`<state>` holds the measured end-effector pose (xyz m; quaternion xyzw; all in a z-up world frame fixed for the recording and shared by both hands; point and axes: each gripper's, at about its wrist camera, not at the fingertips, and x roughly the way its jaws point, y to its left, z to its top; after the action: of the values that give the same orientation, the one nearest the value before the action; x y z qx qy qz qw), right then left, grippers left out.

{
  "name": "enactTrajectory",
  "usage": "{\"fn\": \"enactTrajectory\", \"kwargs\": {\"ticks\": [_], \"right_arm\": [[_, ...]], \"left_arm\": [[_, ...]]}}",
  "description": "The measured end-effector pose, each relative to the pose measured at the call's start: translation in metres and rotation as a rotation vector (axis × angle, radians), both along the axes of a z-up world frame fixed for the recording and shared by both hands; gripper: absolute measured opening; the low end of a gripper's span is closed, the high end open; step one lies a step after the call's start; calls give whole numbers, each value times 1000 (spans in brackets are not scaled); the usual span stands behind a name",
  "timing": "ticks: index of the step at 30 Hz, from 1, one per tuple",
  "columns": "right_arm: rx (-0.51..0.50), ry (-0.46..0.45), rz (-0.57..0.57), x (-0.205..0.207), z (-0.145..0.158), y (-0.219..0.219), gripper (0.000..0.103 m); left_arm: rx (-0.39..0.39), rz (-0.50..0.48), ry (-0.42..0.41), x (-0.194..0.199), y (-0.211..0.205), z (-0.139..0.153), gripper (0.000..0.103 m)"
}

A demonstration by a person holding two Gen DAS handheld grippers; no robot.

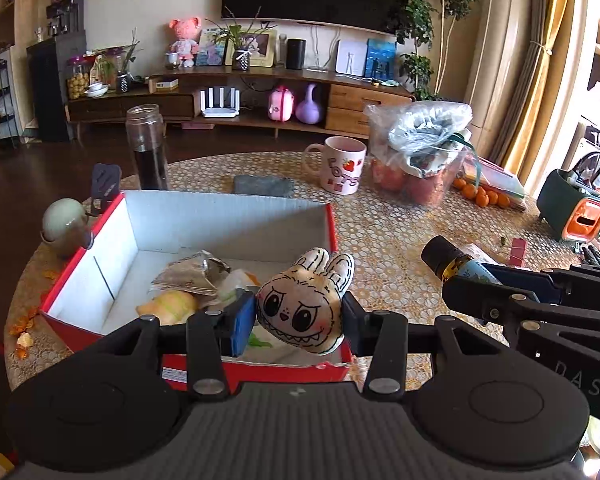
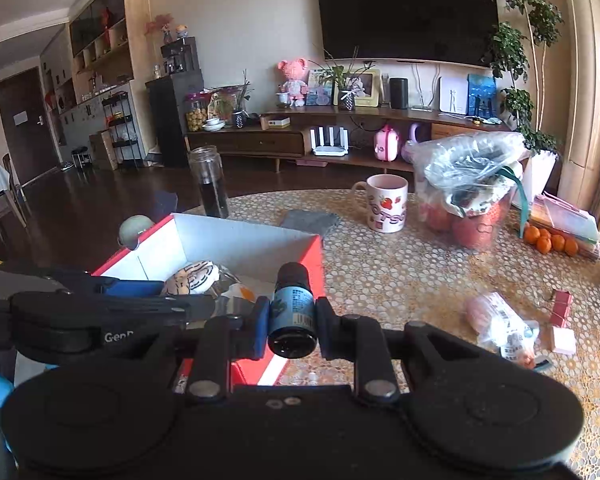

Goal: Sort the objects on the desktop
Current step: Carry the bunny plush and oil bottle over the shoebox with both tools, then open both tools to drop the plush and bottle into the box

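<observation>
My left gripper point(image 1: 298, 314) is shut on a cream plush monster head point(image 1: 306, 304) with rabbit ears, held above the near edge of a red cardboard box point(image 1: 332, 224) with a white inside. The box holds crumpled wrappers point(image 1: 192, 274) and a yellowish fruit point(image 1: 172, 306). My right gripper point(image 2: 292, 322) is shut on a small dark bottle point(image 2: 293, 308) with a blue label, over the box's right corner point(image 2: 316, 256). In the left wrist view that bottle point(image 1: 452, 264) and the right gripper point(image 1: 472, 280) reach in from the right. The plush point(image 2: 192, 278) also shows in the right wrist view.
On the round patterned table point(image 1: 400, 232) stand a pink strawberry mug point(image 1: 340, 164), a dark glass jar point(image 1: 146, 148), a grey cloth point(image 1: 264, 186), a bagged bucket of fruit point(image 1: 424, 152) and tangerines point(image 1: 480, 194). A wrapped packet point(image 2: 504, 328) and small pink boxes point(image 2: 562, 322) lie right of the box.
</observation>
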<state>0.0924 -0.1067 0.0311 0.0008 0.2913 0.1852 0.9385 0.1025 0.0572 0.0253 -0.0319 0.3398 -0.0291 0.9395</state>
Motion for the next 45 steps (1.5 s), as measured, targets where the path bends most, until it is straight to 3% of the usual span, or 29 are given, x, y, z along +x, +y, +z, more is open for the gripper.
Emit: {"fn": "enactTrajectory", "kwargs": {"ticks": [10, 17, 39, 45], "right_arm": [[-18, 9, 34, 25, -4, 57, 23], [-39, 47, 28, 55, -18, 80, 23], [-162, 219, 24, 144, -78, 120, 23], [-196, 247, 32, 152, -89, 127, 23]], "left_arm": [[35, 116, 16, 19, 64, -11, 44], [54, 104, 55, 46, 96, -27, 44], [189, 62, 260, 144, 115, -88, 44], [179, 58, 329, 157, 124, -100, 44]]}}
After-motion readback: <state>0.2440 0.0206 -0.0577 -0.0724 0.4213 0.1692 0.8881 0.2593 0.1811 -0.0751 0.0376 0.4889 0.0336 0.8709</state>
